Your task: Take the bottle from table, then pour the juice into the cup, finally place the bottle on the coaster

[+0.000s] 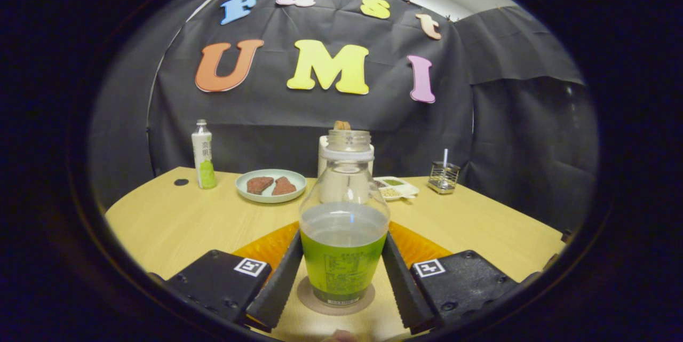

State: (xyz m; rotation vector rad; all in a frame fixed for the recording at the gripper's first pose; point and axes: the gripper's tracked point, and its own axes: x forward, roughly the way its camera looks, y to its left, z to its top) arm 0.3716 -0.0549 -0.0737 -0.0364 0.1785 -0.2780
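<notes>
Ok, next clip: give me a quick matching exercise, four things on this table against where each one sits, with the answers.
Things:
1. clear bottle
2. plate
3. white-and-green bottle
4. wire holder

Places:
A. far side of the table, beside the divided snack tray
B. standing on the round coaster, between the fingers of the tongs
C. next to the small dark spot on the tabletop
D. mid-table, holding two brown pieces

Pairs: 1-B, 2-D, 3-C, 4-A

The fingers flank the clear bottle closely; whether they press on it is unclear.
</notes>
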